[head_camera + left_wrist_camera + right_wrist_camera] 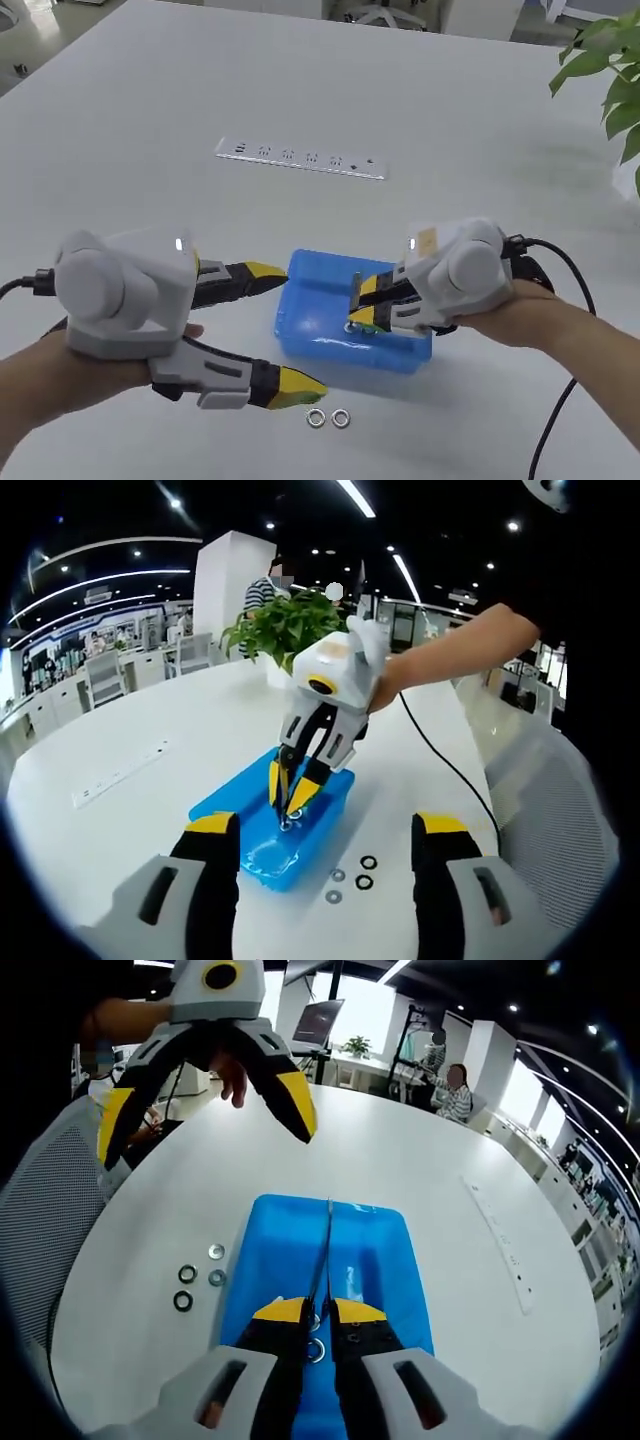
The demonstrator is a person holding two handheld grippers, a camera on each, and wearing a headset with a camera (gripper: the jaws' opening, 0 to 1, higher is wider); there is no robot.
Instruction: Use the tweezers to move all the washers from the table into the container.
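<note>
right gripper view: tweezers (325,1250) are clamped in the narrowed jaws of the right gripper (322,1312) over the blue container (375,1250); four washers (187,1273) are seen on the table (400,1150) beside it, two in head view. left gripper (327,825) jaws are spread wide.

Left gripper (285,330), white body with black jaws and yellow tips: jaws spread wide, pointing right across the person's front. Left hand (90,375) cups the body from below, thumb along its side, bare forearm entering from lower left. Right gripper (365,300), same build: jaws pinched nearly together on thin metal tweezers (325,1250), tips angled down and to the left. Right hand (500,315) holds it from behind, forearm entering from the right.
</note>
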